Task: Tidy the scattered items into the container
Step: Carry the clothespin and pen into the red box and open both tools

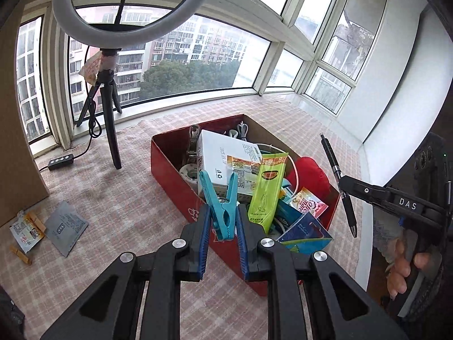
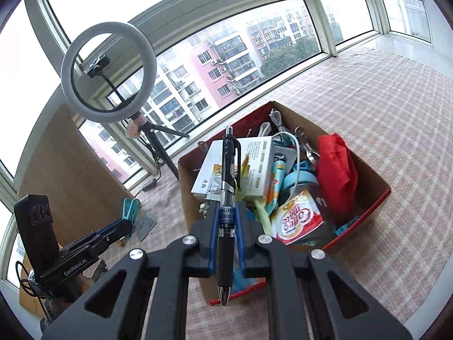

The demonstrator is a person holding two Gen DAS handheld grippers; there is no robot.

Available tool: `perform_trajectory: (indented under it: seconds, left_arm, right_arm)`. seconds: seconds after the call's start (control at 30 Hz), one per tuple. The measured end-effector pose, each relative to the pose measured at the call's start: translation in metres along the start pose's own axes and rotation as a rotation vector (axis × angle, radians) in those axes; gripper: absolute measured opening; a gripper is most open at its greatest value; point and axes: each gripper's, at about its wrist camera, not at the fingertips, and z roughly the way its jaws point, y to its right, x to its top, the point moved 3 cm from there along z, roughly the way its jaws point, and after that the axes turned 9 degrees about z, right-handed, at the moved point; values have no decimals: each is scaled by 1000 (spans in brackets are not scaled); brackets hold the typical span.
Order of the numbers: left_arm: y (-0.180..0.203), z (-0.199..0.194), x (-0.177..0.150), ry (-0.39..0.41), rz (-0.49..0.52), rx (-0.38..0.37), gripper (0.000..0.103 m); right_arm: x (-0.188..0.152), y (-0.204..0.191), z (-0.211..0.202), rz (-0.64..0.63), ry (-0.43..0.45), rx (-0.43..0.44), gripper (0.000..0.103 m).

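The left tongs (image 1: 222,221) are closed on a turquoise clothes peg (image 1: 223,206), pinching its spring end so that its two long arms splay upward in a V. The right tongs (image 2: 226,221) grip a black pen (image 2: 228,198) across its clear barrel; the clip end points away from the hand and the metal tip back toward it, and the pen has a black rubber grip and a blue printed label. Both are held over the near edge of the box (image 1: 175,184).

The box is an open cardboard carton, red outside and plain brown inside, standing on a pink checked cloth (image 1: 113,198) near the middle of the tabletop. It is crowded. The largest thing inside is a white carton (image 1: 223,153) with printed text, lying tilted toward the far end. A crumpled red cloth (image 2: 337,170) fills the right-hand side. A lime-green sachet (image 1: 266,192) leans against the white carton, and a coffee creamer packet (image 2: 297,221) in white, orange and red lies at the near end. White cable (image 2: 277,119) is coiled at the far end.

Outside the box, toward the left edge of the tabletop, lie a grey foil pouch (image 1: 66,228), a small printed sachet (image 1: 25,231) and a wooden peg (image 1: 21,254).
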Motion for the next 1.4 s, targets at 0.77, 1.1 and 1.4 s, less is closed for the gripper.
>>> perform_trajectory:
  seconds: [0.77, 1.1, 1.4]
  left_arm:
    - [32, 68, 63, 4, 88, 55, 19]
    - [25, 56, 58, 2, 68, 44, 27]
    - [13, 9, 41, 18, 52, 83, 34]
  right_arm:
    - [47, 42, 37, -23, 23, -160, 31]
    - [44, 30, 19, -35, 59, -139, 42]
    - [26, 10, 8, -73, 34, -120, 42]
